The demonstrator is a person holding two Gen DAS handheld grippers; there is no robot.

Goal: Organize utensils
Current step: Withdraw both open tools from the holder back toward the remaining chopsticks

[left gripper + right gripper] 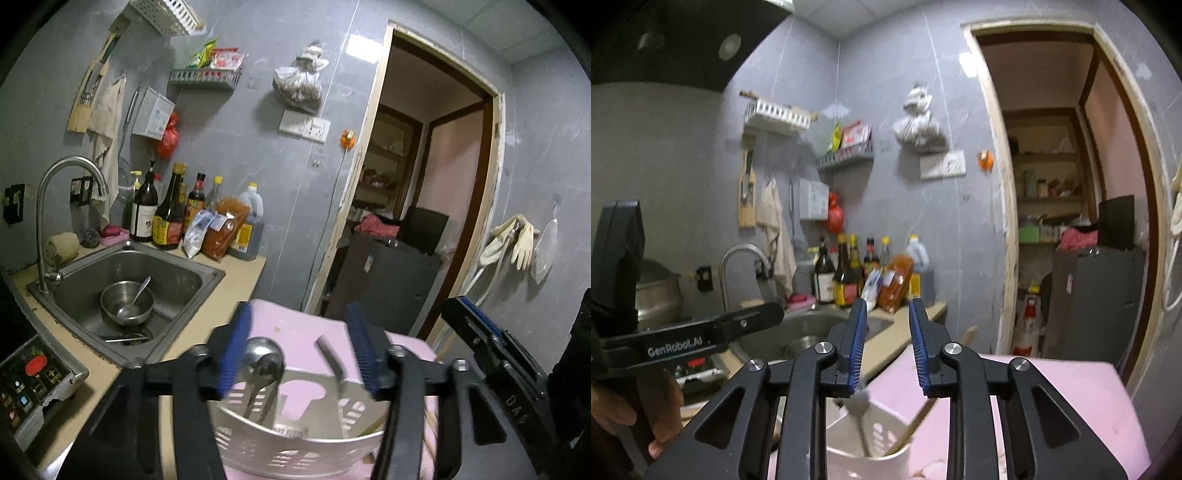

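A perforated metal utensil holder [295,428] stands on a pink surface [295,325], close below my left gripper [301,347]. A steel spoon [264,363] and a dark-handled utensil [330,356] stand in it. My left gripper is open and empty above the holder. In the right wrist view the holder [868,439] holds the spoon [858,402] and a wooden stick [916,424]. My right gripper [888,347] is open and empty above it. A steel bowl [127,302] with a spoon [138,295] sits in the sink [177,273].
Sauce bottles and packets [195,218] line the counter behind the sink. A tap [55,206] rises at the left. An induction cooker panel [33,384] sits at the near left. A doorway [413,203] opens at the right. The right gripper's body [498,354] shows at right.
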